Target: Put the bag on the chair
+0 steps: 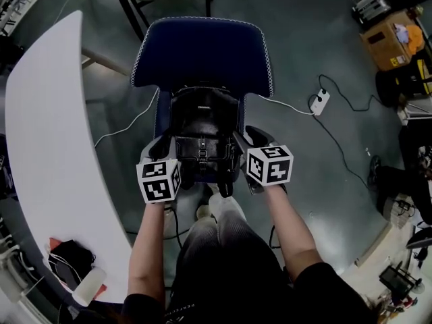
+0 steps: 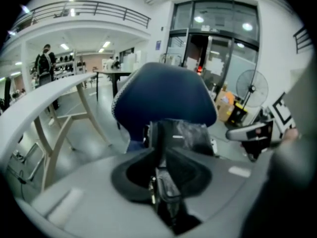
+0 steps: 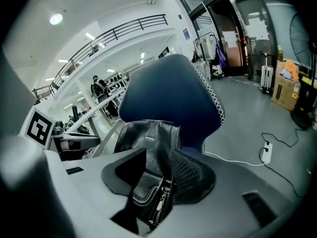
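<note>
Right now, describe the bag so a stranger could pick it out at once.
Find the navy chair beside the curved white table. The bag is upright in front of its backrest, gripped at its sides by the left gripper and right gripper. It is glossy black leather with a front buckle, unlike the blue fabric behind.
</note>
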Action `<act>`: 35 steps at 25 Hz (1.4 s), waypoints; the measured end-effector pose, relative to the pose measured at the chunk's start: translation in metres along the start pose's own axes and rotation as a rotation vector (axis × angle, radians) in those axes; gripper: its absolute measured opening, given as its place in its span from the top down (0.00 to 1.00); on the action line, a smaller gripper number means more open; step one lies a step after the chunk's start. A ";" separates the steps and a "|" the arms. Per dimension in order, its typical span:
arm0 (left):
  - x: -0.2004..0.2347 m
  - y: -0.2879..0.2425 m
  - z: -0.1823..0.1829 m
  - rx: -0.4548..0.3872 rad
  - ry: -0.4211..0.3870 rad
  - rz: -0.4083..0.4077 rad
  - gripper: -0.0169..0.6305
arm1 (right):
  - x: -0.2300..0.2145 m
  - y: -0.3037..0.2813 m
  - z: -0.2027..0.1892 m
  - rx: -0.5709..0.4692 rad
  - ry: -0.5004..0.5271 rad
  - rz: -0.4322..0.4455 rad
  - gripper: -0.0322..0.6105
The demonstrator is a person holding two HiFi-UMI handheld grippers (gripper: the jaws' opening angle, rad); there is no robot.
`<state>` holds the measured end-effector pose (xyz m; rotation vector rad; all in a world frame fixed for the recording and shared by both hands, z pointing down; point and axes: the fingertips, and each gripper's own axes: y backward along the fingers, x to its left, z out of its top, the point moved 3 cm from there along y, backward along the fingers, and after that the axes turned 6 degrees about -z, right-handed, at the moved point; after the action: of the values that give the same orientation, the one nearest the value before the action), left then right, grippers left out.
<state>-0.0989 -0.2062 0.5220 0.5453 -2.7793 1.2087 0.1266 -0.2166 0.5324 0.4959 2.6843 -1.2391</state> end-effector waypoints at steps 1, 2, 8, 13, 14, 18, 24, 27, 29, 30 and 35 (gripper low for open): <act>-0.001 0.004 0.001 -0.006 0.000 -0.004 0.86 | 0.002 0.004 0.001 -0.005 -0.001 0.000 0.71; -0.003 0.009 0.003 -0.011 0.000 -0.007 0.87 | 0.004 0.008 0.002 -0.008 -0.002 0.000 0.72; -0.013 0.030 0.006 -0.029 -0.002 -0.023 0.93 | 0.010 0.030 0.006 -0.037 -0.013 -0.022 0.82; -0.019 0.040 0.007 -0.033 -0.004 -0.031 0.95 | 0.014 0.043 0.009 -0.060 -0.016 -0.033 0.89; -0.019 0.042 0.008 -0.034 -0.004 -0.033 0.95 | 0.015 0.045 0.009 -0.061 -0.015 -0.033 0.89; -0.023 0.049 0.008 -0.037 -0.002 -0.038 0.96 | 0.020 0.051 0.007 -0.056 -0.007 -0.034 0.93; -0.029 0.059 0.010 -0.039 -0.003 -0.037 0.96 | 0.023 0.057 0.008 -0.049 -0.003 -0.040 0.95; -0.030 0.063 0.010 -0.040 0.001 -0.035 0.96 | 0.025 0.059 0.008 -0.040 0.001 -0.041 0.95; -0.030 0.065 0.010 -0.041 0.004 -0.033 0.96 | 0.027 0.060 0.009 -0.036 0.005 -0.041 0.95; -0.030 0.067 0.010 -0.040 0.006 -0.031 0.96 | 0.028 0.060 0.009 -0.033 0.008 -0.041 0.95; -0.031 0.070 0.007 -0.037 0.013 -0.025 0.96 | 0.030 0.061 0.008 -0.024 0.017 -0.035 0.95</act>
<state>-0.0937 -0.1586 0.4626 0.5651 -2.7702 1.1492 0.1201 -0.1784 0.4760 0.4598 2.7298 -1.2162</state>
